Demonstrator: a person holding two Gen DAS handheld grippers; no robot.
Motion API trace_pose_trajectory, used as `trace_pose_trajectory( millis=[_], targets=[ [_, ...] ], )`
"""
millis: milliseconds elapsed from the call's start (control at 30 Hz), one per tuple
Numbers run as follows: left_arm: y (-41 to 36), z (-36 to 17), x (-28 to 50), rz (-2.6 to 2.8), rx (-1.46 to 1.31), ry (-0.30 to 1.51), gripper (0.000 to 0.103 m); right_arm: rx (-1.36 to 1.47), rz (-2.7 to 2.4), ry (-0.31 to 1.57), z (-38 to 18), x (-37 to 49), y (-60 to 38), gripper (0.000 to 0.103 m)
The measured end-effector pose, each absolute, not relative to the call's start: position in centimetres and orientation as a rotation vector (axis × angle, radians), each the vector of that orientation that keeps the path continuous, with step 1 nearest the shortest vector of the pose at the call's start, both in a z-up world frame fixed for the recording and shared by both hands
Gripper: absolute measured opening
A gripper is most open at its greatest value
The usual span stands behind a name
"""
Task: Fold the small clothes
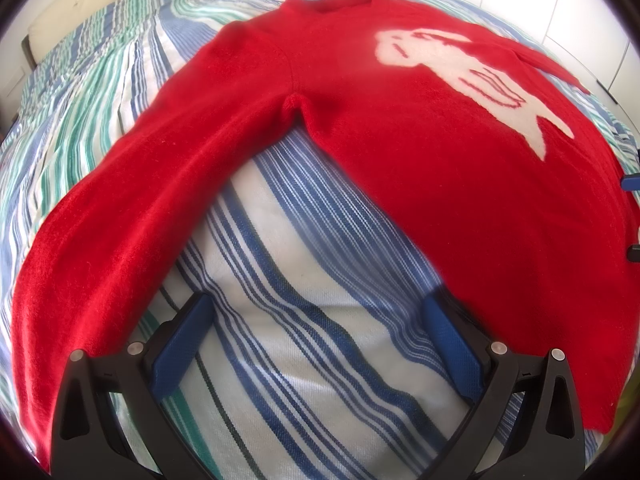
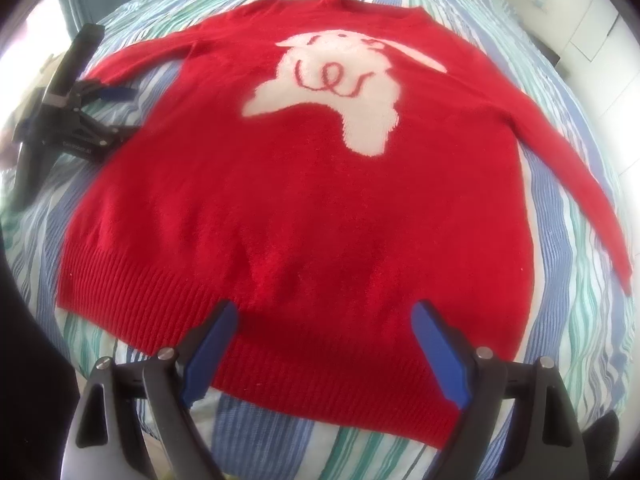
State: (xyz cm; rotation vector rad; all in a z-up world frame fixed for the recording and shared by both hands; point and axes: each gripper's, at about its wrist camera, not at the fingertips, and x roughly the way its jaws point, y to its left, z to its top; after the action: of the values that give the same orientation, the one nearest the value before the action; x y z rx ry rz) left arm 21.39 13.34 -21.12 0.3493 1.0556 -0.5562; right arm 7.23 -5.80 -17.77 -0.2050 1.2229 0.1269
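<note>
The bed (image 2: 560, 184), covered in a striped sheet, carries the work. The red sweater (image 2: 280, 208) lies flat on it, front up, with its white animal motif (image 2: 332, 92) showing and both sleeves spread outward. No fold appears to be made yet; judge this as the start of the folding step.

You hold the right gripper (image 2: 324, 320) over the ribbed hem (image 2: 180, 312), jaws wide apart with nothing between them. You hold the left gripper (image 1: 316, 308) over bare sheet between the near sleeve (image 1: 132, 216) and the body, jaws likewise apart and empty.

The next move likely calls for a grip on a sleeve or side edge, to bring it across the body. Take one layer cleanly; the fuzzy knit may drag on the sheet.

Limits of view:
- The far sleeve cuff is cut off in the left wrist view.
- Fisheye distortion bends the sweater outline.
- You cannot tell whether the jaws touch the fabric.
</note>
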Motion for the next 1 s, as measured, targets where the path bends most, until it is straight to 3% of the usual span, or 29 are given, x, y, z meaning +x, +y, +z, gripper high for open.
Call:
trace_pose_trajectory(
  millis=[1000],
  targets=[
    [13.36, -21.10, 21.41, -0.557, 0.349, 1.056, 0.103, -0.214, 0.133, 1.240, -18.33, 7.72, -5.60, 0.088]
  ],
)
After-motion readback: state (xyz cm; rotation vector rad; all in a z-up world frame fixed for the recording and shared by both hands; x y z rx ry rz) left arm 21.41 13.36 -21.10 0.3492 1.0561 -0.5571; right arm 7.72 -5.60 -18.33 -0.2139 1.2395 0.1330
